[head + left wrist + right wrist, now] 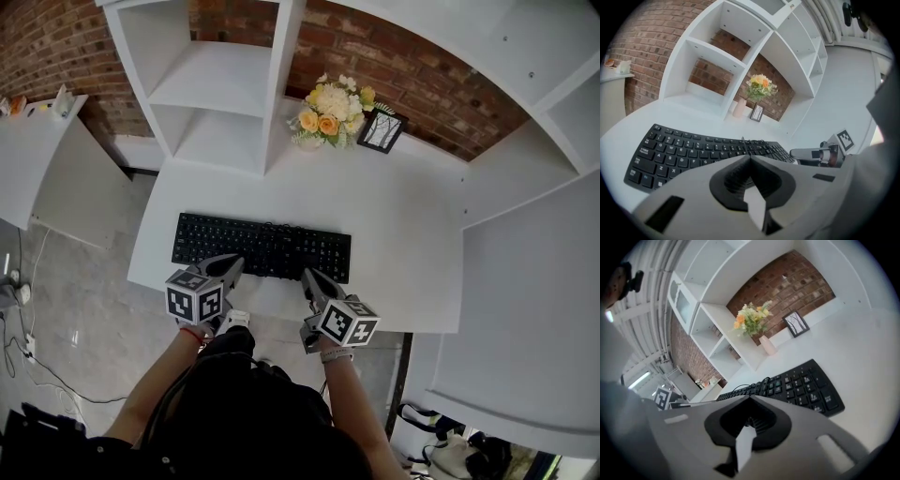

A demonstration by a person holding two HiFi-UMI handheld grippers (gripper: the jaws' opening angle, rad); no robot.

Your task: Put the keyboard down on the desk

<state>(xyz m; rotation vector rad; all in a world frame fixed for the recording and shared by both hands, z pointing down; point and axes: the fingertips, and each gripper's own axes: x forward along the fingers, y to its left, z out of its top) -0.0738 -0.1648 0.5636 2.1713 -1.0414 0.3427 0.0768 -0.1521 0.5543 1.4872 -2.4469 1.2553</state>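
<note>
A black keyboard [262,246] lies flat on the white desk [403,244], parallel to its front edge. My left gripper [232,265] is shut, with its tips at the keyboard's front edge, left of the middle. My right gripper [307,277] is shut too, its tips at the front edge right of the middle. In the left gripper view the jaws [750,157] meet with nothing between them, and the keyboard [684,152] lies just beyond. The right gripper view shows the same: jaws [750,398] closed and empty, the keyboard [801,383] ahead.
A vase of flowers [330,112] and a small picture frame [382,131] stand at the back of the desk against the brick wall. White shelving [216,84] rises at the back left. A black cable [743,140] loops at the keyboard's rear edge.
</note>
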